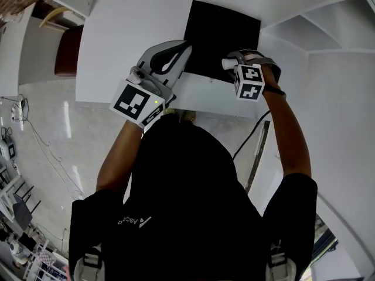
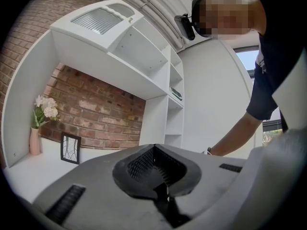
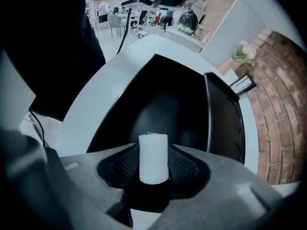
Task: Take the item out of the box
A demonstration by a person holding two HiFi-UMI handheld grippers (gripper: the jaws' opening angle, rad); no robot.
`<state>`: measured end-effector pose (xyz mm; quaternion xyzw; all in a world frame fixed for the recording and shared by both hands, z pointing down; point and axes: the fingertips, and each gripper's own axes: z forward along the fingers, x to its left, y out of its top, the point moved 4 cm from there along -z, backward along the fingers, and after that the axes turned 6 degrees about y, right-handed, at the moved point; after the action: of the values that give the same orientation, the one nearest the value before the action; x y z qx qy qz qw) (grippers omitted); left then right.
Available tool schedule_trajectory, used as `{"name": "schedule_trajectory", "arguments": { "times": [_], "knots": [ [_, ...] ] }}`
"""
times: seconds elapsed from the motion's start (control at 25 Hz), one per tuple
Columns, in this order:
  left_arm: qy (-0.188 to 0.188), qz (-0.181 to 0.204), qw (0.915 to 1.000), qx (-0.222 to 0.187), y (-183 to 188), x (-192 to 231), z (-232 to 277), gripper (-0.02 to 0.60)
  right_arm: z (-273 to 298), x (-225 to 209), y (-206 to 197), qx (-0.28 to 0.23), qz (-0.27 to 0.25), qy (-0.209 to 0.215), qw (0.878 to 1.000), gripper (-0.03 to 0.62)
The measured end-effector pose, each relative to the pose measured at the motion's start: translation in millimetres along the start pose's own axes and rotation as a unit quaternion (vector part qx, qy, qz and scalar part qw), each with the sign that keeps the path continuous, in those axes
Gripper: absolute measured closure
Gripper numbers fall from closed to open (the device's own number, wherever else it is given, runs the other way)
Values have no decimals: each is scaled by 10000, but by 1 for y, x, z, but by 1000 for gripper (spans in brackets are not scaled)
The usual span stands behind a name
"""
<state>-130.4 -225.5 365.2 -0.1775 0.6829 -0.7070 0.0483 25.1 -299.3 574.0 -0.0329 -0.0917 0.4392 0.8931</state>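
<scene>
Right tool (image 1: 230, 61) clasps the white roll (image 3: 153, 158) above the box's (image 1: 222, 28) near-right corner — removal apparently incomplete; left tool (image 2: 152, 147) clenched, empty.

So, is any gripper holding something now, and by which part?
The right gripper holds a white cylinder by its sides; the left gripper holds nothing.
</scene>
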Motion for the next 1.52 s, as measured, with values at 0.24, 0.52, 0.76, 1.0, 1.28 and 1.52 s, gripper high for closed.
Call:
{"name": "schedule_trajectory", "arguments": {
  "times": [0.24,0.52,0.76,1.0,1.28,1.52],
  "knots": [
    [-95,85,9999,47,-4,-5,2,581,-4,1,-1,-235,204,-198,9993,418],
    [-181,84,9997,121,-2,-10,4,581,-38,-2,10,-901,897,-723,9892,418],
    [-350,151,9992,117,2,-20,5,581,-90,-3,25,-1897,1839,-1481,9530,418],
    [-539,205,9983,95,5,-33,9,581,-149,-6,37,-3276,2656,-2220,8791,418],
    [-746,253,9969,6,14,-46,8,581,-207,7,47,-4674,3214,-2885,7714,418],
    [-911,265,9955,-48,19,-62,7,581,-231,24,52,-5275,3512,-3079,7097,418]
  ]
}}
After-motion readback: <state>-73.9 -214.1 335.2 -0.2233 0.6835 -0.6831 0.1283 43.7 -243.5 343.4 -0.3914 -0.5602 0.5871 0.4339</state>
